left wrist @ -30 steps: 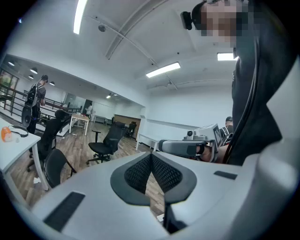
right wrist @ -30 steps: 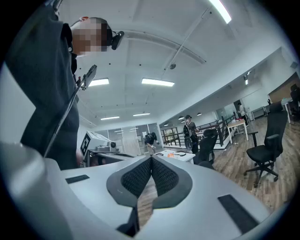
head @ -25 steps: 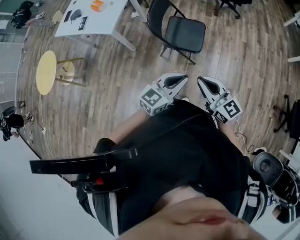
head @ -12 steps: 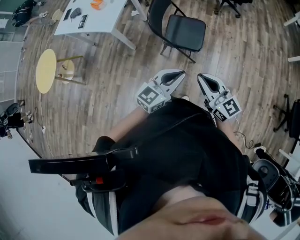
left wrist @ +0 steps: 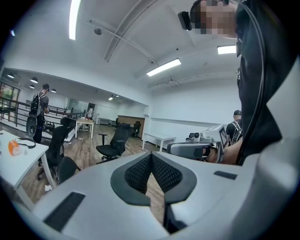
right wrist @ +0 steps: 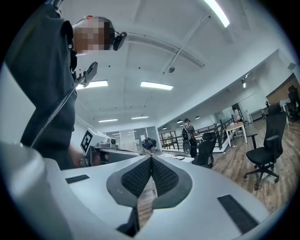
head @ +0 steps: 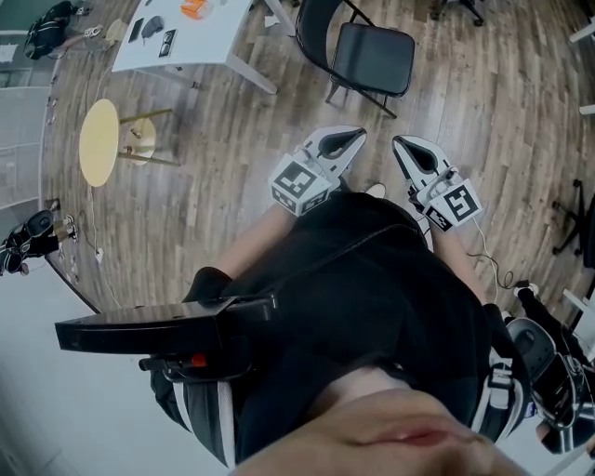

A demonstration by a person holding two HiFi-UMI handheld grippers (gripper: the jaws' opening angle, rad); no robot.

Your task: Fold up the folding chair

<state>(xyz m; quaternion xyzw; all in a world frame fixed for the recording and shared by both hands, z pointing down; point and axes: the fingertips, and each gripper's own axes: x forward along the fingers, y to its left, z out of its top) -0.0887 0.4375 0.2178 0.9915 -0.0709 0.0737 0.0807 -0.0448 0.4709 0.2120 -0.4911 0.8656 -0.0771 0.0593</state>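
The black folding chair stands unfolded on the wood floor at the top of the head view, beyond both grippers. My left gripper and right gripper are held side by side in front of my body, pointing towards the chair and well short of it. Both are shut with nothing between the pads. In the left gripper view the jaws meet in a closed line, and the right gripper shows beside them. The right gripper view shows its own jaws closed too.
A white table with an orange object and dark items stands left of the chair. A round yellow stool is further left. A cable lies on the floor at right. Office chairs and standing people are far off.
My left gripper has edged a little forward, towards the chair. The right gripper has stayed about where it was. Both remain shut.
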